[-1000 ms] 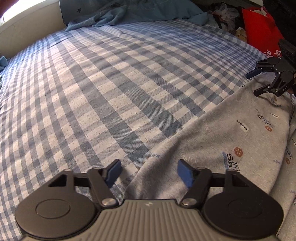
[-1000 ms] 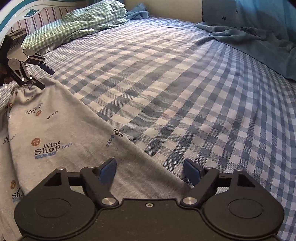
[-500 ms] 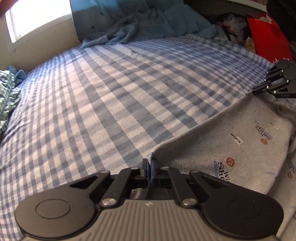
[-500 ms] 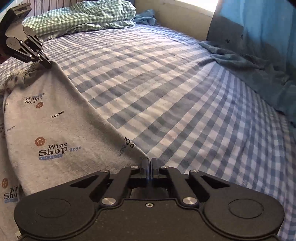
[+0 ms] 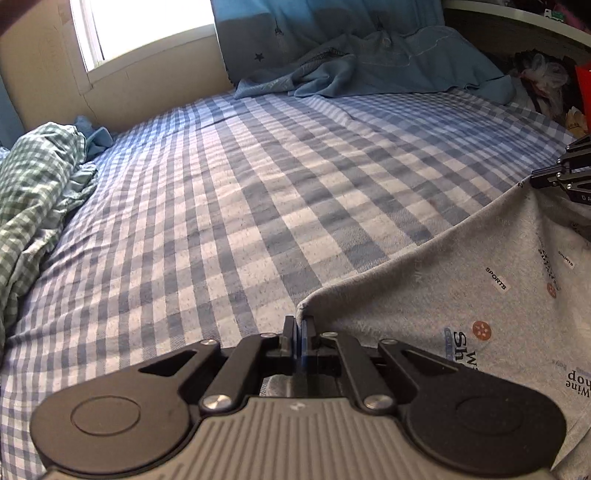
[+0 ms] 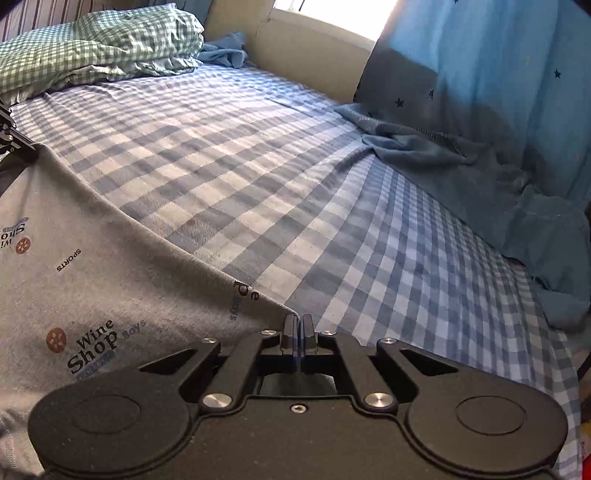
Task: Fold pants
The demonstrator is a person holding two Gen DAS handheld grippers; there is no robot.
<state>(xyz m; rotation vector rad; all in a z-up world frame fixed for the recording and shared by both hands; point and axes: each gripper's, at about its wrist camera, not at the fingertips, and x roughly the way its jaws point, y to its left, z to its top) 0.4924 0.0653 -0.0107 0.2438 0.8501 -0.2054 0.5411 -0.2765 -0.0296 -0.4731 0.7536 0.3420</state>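
Note:
Grey printed pants [image 5: 461,280] lie on a blue checked bed sheet [image 5: 258,192]. My left gripper [image 5: 299,328] is shut on one corner of the pants' edge and holds it up off the sheet. My right gripper [image 6: 297,325] is shut on the other corner of the same edge of the pants [image 6: 92,266]. The edge is stretched between the two grippers and raised. The right gripper also shows at the right edge of the left wrist view [image 5: 533,181], the left gripper at the left edge of the right wrist view [image 6: 31,153].
A green checked pillow [image 6: 92,40] lies at the head of the bed. A rumpled blue blanket [image 6: 480,177] lies along the wall side under a window [image 5: 147,26]. Red bags and clutter [image 5: 581,92] stand beside the bed.
Both grippers were open over the pants' edge, then shut on its corners. They have since lifted the edge higher, and the view tilts up toward the window.

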